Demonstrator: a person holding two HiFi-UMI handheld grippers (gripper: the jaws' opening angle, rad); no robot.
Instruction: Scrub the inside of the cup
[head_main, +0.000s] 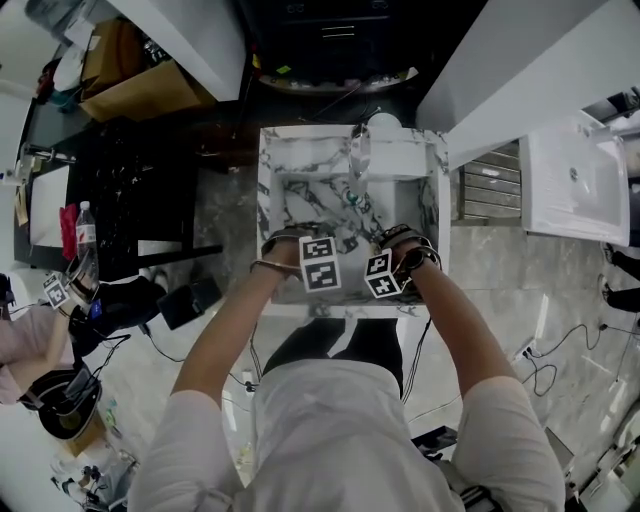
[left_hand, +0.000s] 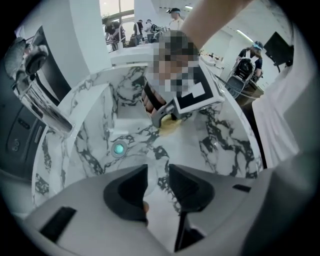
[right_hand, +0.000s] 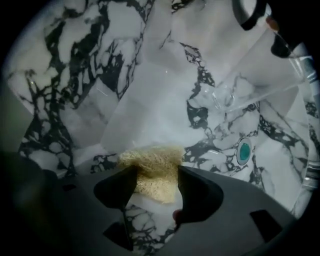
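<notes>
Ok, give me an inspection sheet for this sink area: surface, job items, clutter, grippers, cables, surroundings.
Surface: marble sink, drain visible, tap at the back.
Job's things: clear cup by the left gripper; yellow sponge lying on the sink bottom.
Clutter: nothing seen in the sink.
Grippers: right gripper open, jaws either side of the sponge; left gripper's hold on the cup unclear.
Cables: loose cables trailing right of the sink.
Surroundings: cardboard box, water bottle, second sink.
</notes>
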